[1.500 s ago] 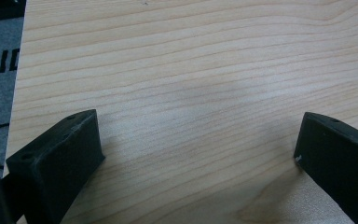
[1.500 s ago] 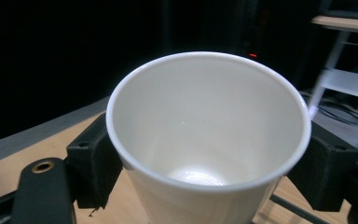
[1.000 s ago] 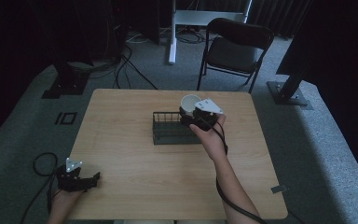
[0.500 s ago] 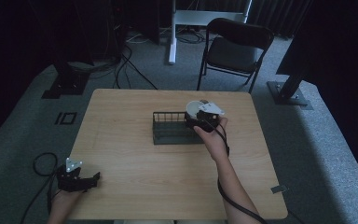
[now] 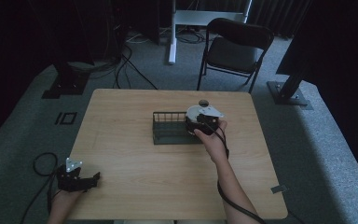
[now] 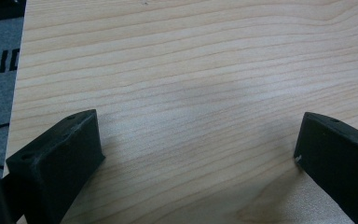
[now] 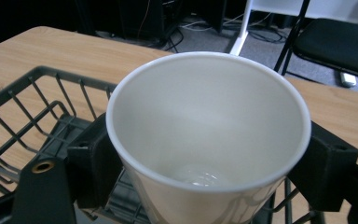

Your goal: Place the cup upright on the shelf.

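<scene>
A white paper cup (image 7: 205,140) stands upright and empty between the two black jaws of my right gripper (image 7: 209,163), which is shut on it. In the high view that right gripper (image 5: 200,120) holds the cup (image 5: 195,112) over the right end of a dark wire basket (image 5: 170,128) in the middle of the wooden table (image 5: 135,158). My left gripper (image 5: 92,178) rests at the table's front left corner. Its jaws stand wide apart over bare wood, so the left gripper (image 6: 198,154) is open with nothing in it.
A black folding chair (image 5: 235,49) stands behind the table's far edge. A white desk leg (image 5: 172,32) and cables lie on the grey carpet beyond. A dark stand base (image 5: 289,93) sits at the right. The basket's wire wall (image 7: 37,107) lies just left of the cup.
The right gripper with the cup has shifted slightly toward the front, over the basket's right end. The left gripper has stayed where it was.
</scene>
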Demonstrator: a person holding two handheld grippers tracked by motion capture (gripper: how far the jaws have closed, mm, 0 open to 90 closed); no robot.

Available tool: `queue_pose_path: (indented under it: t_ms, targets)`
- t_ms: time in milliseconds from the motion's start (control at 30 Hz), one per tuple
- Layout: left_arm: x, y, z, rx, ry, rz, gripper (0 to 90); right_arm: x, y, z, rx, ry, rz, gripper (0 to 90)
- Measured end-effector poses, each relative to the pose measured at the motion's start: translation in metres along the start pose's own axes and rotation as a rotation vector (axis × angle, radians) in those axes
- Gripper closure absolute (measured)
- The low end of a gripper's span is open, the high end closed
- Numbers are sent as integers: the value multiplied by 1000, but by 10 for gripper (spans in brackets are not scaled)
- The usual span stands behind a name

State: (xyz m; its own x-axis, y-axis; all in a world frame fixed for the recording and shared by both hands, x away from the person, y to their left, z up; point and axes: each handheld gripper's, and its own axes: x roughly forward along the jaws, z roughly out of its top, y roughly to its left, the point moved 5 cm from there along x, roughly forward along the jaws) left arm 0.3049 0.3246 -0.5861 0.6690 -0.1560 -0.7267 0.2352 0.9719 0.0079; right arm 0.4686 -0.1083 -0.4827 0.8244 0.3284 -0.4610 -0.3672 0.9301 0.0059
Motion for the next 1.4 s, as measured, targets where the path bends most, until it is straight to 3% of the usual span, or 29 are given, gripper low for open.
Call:
queue_pose_path:
  t_ms: [533,700,833,1000,1400]
  targets:
    - [0,0,0,0,0,0,9,3,-2,-6,13,-11,-2,198]
    - [0,0,0,0,0,0,9,4,-2,-9,22,6,33,180]
    - [0,0,0,0,0,0,9,6,0,-11,-13,29,57,118]
    - [0,0,0,0,0,0,9,2,-1,-9,9,20,61,117]
    - [0,0,0,0,0,0,9,-12,-4,-15,-4,2,48,118]
